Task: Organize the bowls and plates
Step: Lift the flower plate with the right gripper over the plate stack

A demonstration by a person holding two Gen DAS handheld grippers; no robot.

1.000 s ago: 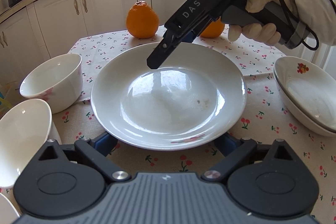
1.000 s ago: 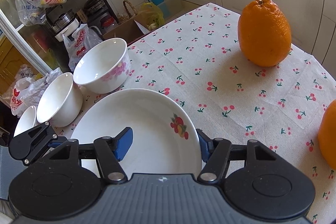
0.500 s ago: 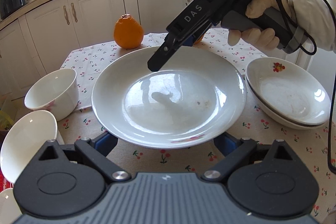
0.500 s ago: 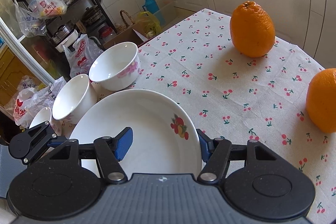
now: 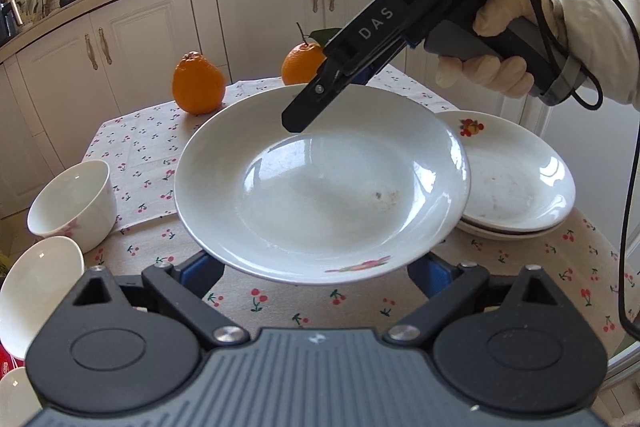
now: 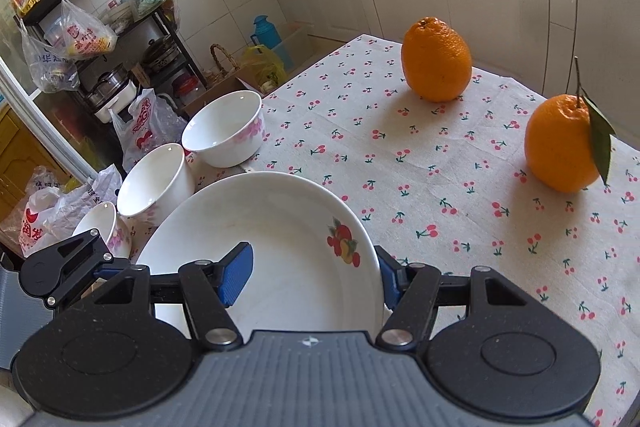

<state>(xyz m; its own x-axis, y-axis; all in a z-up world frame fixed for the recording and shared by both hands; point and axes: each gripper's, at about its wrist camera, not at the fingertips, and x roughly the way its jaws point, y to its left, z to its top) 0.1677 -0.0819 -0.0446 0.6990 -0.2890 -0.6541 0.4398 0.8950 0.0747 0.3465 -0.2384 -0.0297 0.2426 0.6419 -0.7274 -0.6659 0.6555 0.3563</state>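
Left wrist camera: a white deep plate (image 5: 320,187) with a small fruit print on its near rim hangs in the air above the table (image 5: 280,303), tilted slightly. Both grippers carry it. The left gripper (image 5: 316,273) has its blue-padded fingers spread wide, one on each side of the plate's near edge, with the pads partly hidden under the rim. The right gripper (image 5: 296,119) reaches down from the upper right, held by a hand (image 5: 488,51) in a pale glove, and it grips the plate's far rim.

Right wrist camera: the same plate (image 6: 280,247) sits between this gripper's (image 6: 316,277) fingers, one blue pad inside the plate and the other outside the rim, set fairly narrow and clamped on the plate's wall near a printed fruit motif.

To the right of the lifted plate, in the left wrist view, a stack of matching plates (image 5: 516,183) rests on the table, its top plate showing a fruit print at the far rim. The lifted plate's edge overlaps the stack in the picture. On the other side, three white bowls with pink flowers (image 6: 224,131) stand close together along the table's edge. Two oranges (image 6: 436,59) sit at the far side of the cherry-print tablecloth (image 6: 440,187), well apart from the dishes; one has a stem and leaf. White kitchen cabinets (image 5: 256,11) stand behind.
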